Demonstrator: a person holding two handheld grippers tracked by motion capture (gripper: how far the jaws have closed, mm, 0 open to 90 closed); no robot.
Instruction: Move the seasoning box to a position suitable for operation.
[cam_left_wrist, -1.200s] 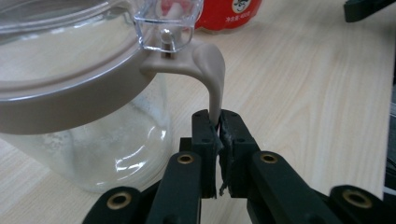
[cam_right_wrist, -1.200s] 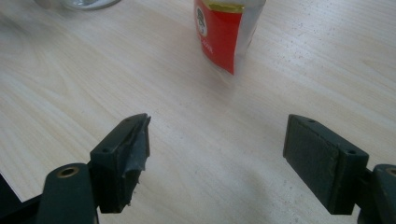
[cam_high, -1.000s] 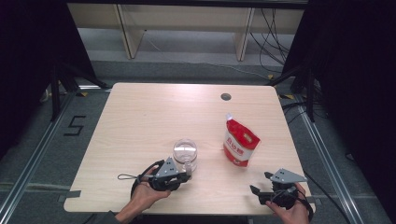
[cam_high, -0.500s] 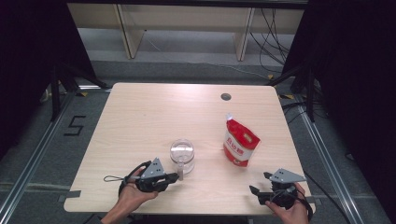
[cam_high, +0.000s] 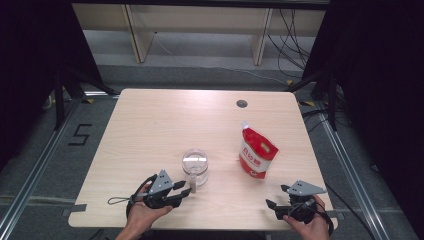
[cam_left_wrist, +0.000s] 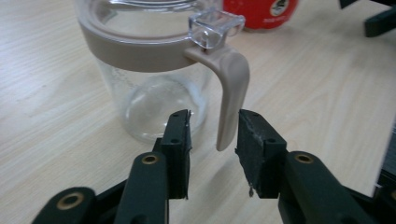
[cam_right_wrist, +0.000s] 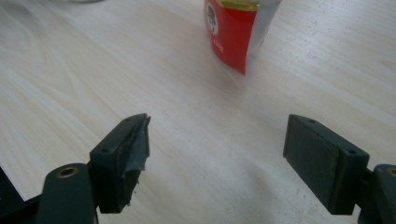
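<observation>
Your left tongs (cam_left_wrist: 212, 140) sit spread around the beige handle (cam_left_wrist: 229, 88) of the glass jar (cam_high: 194, 166), not pinching it. Jar's mid-worktop (cam_high: 165, 125), near the red pouch (cam_high: 256, 153); your right tongs (cam_right_wrist: 217, 161) are spread wide, gripping nothing.

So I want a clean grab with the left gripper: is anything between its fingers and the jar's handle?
Nothing visible. The left gripper has its fingers on either side of the clear glass jar's beige plastic handle, with open gaps and bare wooden table below.

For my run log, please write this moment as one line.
left tool: open, jaws astride beige handle of clear glass jar | right tool: open, idle | red pouch: upright
</observation>
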